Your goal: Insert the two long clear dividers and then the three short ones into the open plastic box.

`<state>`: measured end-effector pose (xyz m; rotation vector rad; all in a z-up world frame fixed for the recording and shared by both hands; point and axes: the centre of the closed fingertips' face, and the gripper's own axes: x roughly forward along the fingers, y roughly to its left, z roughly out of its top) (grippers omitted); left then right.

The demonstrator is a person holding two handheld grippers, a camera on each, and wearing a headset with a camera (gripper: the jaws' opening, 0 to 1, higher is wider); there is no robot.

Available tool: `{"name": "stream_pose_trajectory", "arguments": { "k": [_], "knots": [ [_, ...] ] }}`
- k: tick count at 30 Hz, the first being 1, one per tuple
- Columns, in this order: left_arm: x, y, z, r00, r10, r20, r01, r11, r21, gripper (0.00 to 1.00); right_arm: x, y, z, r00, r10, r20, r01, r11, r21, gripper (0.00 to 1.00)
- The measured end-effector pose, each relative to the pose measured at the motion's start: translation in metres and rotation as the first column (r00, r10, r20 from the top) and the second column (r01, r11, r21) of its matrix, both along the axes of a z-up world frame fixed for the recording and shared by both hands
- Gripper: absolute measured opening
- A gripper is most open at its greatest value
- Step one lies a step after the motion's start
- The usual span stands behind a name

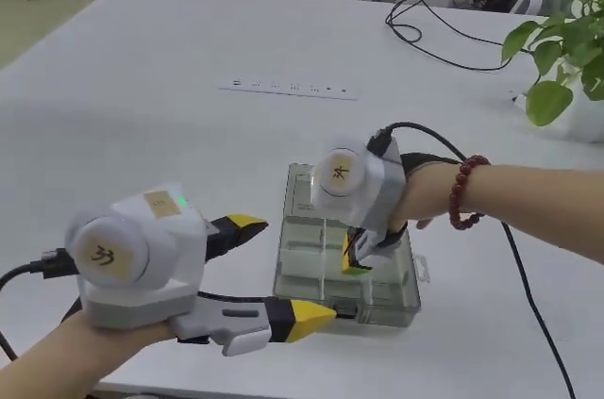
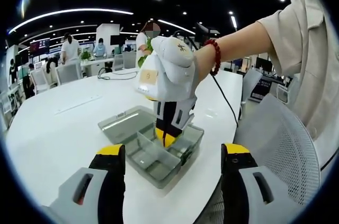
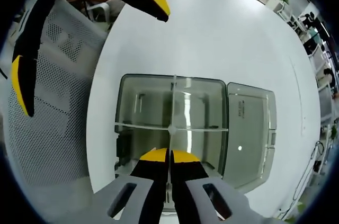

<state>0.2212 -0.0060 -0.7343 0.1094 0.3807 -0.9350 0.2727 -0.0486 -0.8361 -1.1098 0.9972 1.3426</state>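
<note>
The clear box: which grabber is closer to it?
Right. The right gripper reaches down inside the box, shut on a clear divider; the left gripper hangs open outside it.

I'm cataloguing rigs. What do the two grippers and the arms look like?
Both grippers are white-grey housings with black jaws tipped yellow and black cables. The left gripper bears a handwritten 33; the arm behind the right gripper wears red beads and a beige sleeve.

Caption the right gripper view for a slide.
Right gripper, jaws shut on a clear divider, over the open box.
</note>
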Motion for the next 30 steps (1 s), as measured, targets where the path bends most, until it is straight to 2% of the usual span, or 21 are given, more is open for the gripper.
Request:
{"name": "stream_pose_trajectory", "arguments": {
  "k": [6,9,15,17,20,22,24,30],
  "knots": [
    [-0.001,-0.001,-0.002,1.0,0.001,-0.004,-0.001,1.0,0.004,0.74,0.0,0.0,0.0,1.0,0.01,0.001,-0.01,1.0,-0.023,0.02],
    [0.0,-0.001,-0.001,1.0,0.005,-0.003,-0.005,1.0,0.001,0.75,-0.001,-0.001,0.0,1.0,0.028,0.006,-0.028,1.0,-0.01,0.02],
    [0.003,0.001,0.002,1.0,0.019,0.004,-0.019,1.0,0.001,0.77,-0.001,0.0,0.001,1.0,0.018,0.004,-0.018,1.0,0.012,0.03],
    [0.003,0.001,0.002,1.0,0.022,0.004,-0.022,1.0,0.002,0.77,-0.001,0.003,0.003,1.0,0.013,0.006,-0.013,0.999,0.036,0.05],
    [0.002,0.001,0.001,1.0,0.022,0.003,-0.022,1.0,0.004,0.78,-0.003,0.009,0.009,0.999,-0.029,-0.018,0.031,0.995,0.091,0.09],
    [0.002,0.002,0.001,1.0,0.023,0.003,-0.023,1.0,0.01,0.78,-0.003,0.011,0.013,0.999,-0.043,-0.014,0.045,0.994,0.105,0.1],
    [0.003,0.003,0.0,1.0,0.028,0.002,-0.028,1.0,0.013,0.8,-0.006,0.013,0.017,0.997,-0.073,-0.03,0.077,0.989,0.13,0.15],
    [0.004,0.004,0.0,0.999,0.039,0.003,-0.039,0.999,0.018,0.84,-0.008,0.013,0.026,0.995,-0.096,-0.039,0.101,0.982,0.158,0.23]
  ]
}}
